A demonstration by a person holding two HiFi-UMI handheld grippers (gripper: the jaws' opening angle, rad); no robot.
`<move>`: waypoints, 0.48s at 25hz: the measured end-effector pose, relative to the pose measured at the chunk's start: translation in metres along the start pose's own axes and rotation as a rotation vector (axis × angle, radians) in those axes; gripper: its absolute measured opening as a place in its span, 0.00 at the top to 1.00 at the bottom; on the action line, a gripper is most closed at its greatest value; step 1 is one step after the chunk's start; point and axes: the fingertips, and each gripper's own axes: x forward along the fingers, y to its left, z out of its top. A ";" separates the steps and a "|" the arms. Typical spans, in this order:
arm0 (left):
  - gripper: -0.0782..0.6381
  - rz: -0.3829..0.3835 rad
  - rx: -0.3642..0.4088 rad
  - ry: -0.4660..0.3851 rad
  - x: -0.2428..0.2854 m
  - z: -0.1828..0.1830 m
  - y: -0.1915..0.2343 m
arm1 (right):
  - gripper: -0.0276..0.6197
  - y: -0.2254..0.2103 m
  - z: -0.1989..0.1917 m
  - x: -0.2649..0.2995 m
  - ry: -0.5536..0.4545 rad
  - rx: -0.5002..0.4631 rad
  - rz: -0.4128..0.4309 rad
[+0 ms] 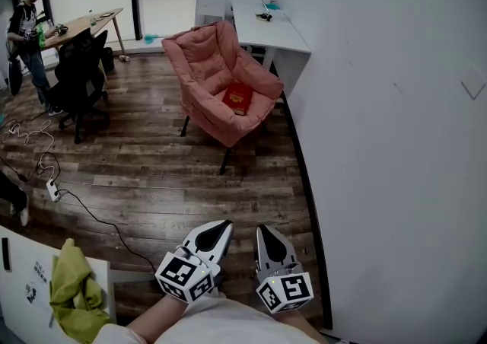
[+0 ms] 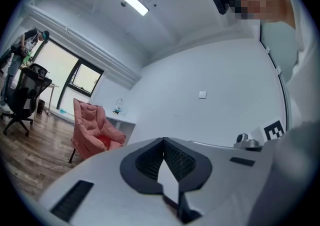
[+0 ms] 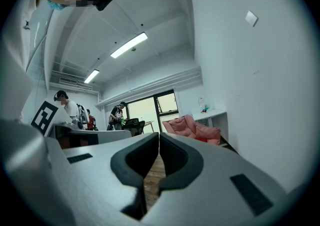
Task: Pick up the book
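The left hand-held gripper [image 1: 217, 232] and the right hand-held gripper [image 1: 268, 237], jaws pressed together and empty, sit side by side over a dark wood-plank floor [image 1: 152, 175], well apart from the red rectangular book [image 1: 238, 97] lying on the seat of a pink cushioned armchair [image 1: 205, 61].

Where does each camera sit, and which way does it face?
Head view: on the person's head, facing steeply down at the pink padded armchair with a red book on it; left gripper, right gripper and forearms show.
Left gripper view: on the left gripper, facing along its shut jaws toward the white wall; the person's upper body at right.
Right gripper view: on the right gripper, along its shut jaws toward the windows; the person's upper body at left.
Shared: all three show the armchair.
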 end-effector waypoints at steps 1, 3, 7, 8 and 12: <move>0.89 -0.001 0.001 0.000 0.003 0.002 0.006 | 0.91 0.000 0.000 0.008 -0.001 -0.001 -0.001; 0.89 -0.002 0.010 -0.004 0.012 0.009 0.022 | 0.91 0.000 0.000 0.028 -0.003 -0.002 0.009; 0.89 -0.007 0.020 -0.005 0.038 0.025 0.060 | 0.91 -0.007 -0.004 0.073 0.012 -0.015 0.010; 0.89 -0.011 0.026 -0.002 0.046 0.029 0.071 | 0.91 -0.009 -0.004 0.086 0.013 -0.016 0.007; 0.89 -0.025 0.055 0.004 0.075 0.049 0.118 | 0.91 -0.014 0.006 0.147 -0.003 -0.018 0.000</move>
